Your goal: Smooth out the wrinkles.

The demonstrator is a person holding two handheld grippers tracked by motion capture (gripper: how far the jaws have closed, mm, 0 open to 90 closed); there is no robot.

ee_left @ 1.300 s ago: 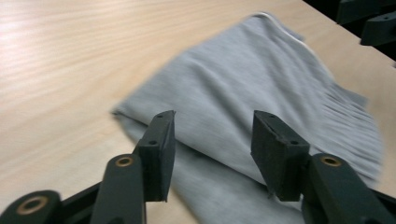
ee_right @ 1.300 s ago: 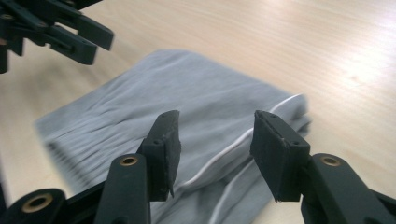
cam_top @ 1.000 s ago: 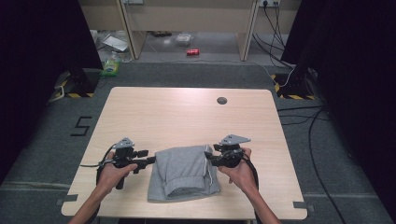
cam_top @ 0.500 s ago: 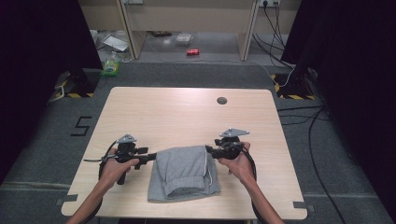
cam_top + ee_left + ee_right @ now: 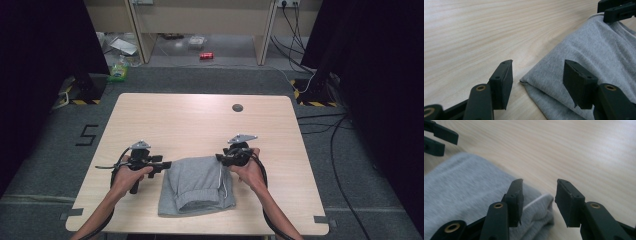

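Your folded grey jersey garment [image 5: 196, 186] lies flat on the pale wood-grain surface [image 5: 200, 120], near its front edge, between your two hands. A thin white drawstring [image 5: 222, 181] runs along its right side.

Your left claw [image 5: 165, 165] sits just beside the garment's far left corner. In the left gripper view its jaws stand apart with that corner [image 5: 529, 79] lying between them, and neither pad presses on the cloth.

Your right claw [image 5: 222, 159] is at the far right corner. In the right gripper view its jaws have just been closing, yet they remain apart, with the rolled grey edge and its white cord [image 5: 541, 207] between them. The pads do not visibly pinch the fabric.
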